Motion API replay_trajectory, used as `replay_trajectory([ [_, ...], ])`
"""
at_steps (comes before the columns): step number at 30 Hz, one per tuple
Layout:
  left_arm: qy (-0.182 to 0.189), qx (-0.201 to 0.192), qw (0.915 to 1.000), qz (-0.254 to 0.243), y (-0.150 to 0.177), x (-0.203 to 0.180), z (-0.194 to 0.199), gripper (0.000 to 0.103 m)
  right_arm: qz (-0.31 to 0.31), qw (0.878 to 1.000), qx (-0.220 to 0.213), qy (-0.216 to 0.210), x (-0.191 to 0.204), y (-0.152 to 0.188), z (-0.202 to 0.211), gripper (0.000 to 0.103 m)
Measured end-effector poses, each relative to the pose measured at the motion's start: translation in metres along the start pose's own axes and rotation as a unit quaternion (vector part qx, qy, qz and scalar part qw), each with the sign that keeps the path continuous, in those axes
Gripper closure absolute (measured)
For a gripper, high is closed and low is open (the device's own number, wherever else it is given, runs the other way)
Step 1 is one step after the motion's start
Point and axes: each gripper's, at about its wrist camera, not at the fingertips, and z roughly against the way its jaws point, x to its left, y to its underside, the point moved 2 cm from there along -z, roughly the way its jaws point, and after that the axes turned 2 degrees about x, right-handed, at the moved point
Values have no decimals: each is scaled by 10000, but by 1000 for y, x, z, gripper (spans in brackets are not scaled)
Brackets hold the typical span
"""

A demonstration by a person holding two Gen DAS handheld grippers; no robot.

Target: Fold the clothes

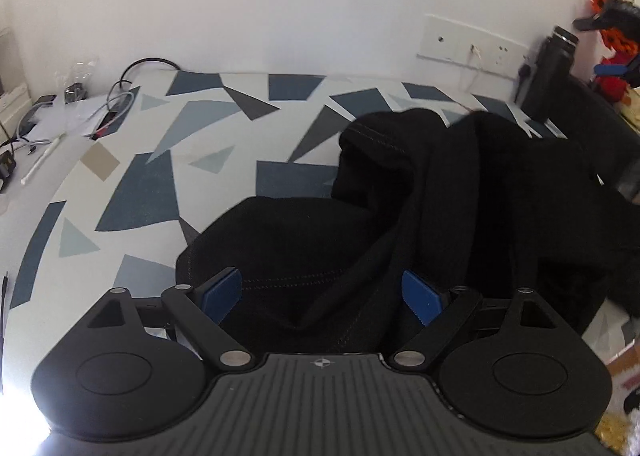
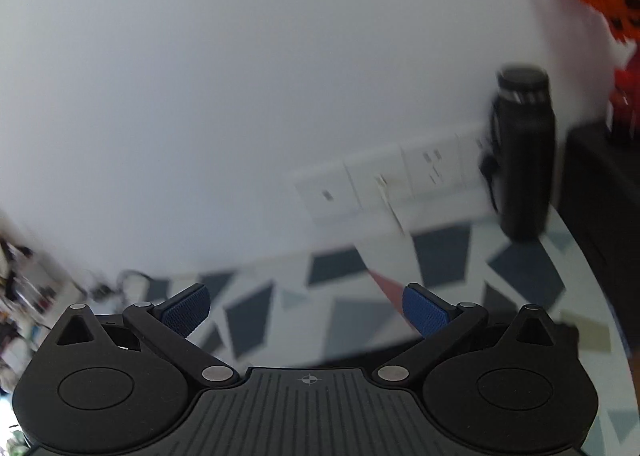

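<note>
A black garment (image 1: pixel 420 208) lies bunched on a table covered with a blue and grey geometric cloth (image 1: pixel 168 160). In the left wrist view my left gripper (image 1: pixel 322 298) is open, its blue pads (image 1: pixel 222 296) spread wide on either side of a fold of the black cloth that lies between them. In the right wrist view my right gripper (image 2: pixel 306 312) is open and empty, held above the patterned table (image 2: pixel 360 316) and facing the white wall. This view is blurred and the garment does not show in it.
A black bottle (image 1: pixel 546 68) (image 2: pixel 524 160) stands at the table's far right by wall sockets (image 1: pixel 468 42). Cables and small items (image 1: pixel 80 108) clutter the far left corner. Orange and red decorations (image 1: pixel 612 40) sit at the right.
</note>
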Motion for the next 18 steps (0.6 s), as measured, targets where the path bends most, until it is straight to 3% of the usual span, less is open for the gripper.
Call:
replay_trajectory([
  [3,330,-23,9994,-107,1,-2,-4,14,-118,9954,642,700,-14,49,-32,1],
  [6,416,83,9991,-31,-2,4,-20,17,-243,9820,1266,1382,-28,98,-63,1],
  [8,413,204,9989,112,-6,12,-31,41,-656,9778,1397,1420,-37,121,-58,1],
  [10,484,194,9982,292,-9,23,-36,54,-1011,9746,1410,1418,-45,139,-60,1],
  [11,542,117,9978,361,-11,28,-34,71,-925,9744,1385,1512,-43,142,-60,1],
  [13,688,-59,9963,507,-14,39,-28,96,-747,9735,1334,1702,-39,150,-61,1],
  [15,735,-178,9952,627,-17,49,-25,96,-409,9719,1339,1894,-28,153,-63,1],
  [18,707,59,9947,742,-18,60,-36,94,-121,9688,1354,2073,-14,161,-69,1],
])
